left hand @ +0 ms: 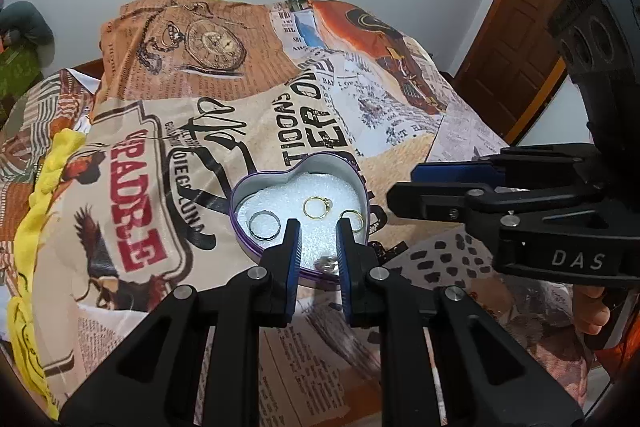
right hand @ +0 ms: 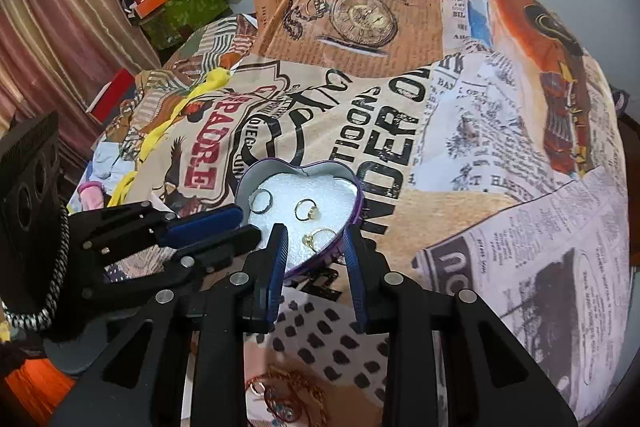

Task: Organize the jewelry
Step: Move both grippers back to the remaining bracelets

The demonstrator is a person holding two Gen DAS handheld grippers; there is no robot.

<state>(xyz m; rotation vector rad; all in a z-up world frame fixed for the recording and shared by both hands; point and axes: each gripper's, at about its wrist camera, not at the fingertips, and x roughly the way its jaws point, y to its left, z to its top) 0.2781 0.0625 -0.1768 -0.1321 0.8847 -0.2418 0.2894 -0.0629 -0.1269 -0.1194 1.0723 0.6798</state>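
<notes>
Where the heart-shaped tin [left hand: 362, 187] sits on the newspaper-print bedspread [left hand: 160, 147], you have four rings on its white foam: a silver band [left hand: 264, 225] at the left, a gold ring [left hand: 316, 207] mid-foam, another gold ring [left hand: 353, 219] at the right, and a stone-set ring [left hand: 326, 263] by the near rim. Your left gripper [left hand: 318, 239] hovers over that near rim, jaws parted and empty. Your right gripper [right hand: 316, 247] straddles the tin's right edge, likewise open, holding nothing. More jewelry [right hand: 284, 395] lies on a spotted cloth [right hand: 332, 339] nearer you.
</notes>
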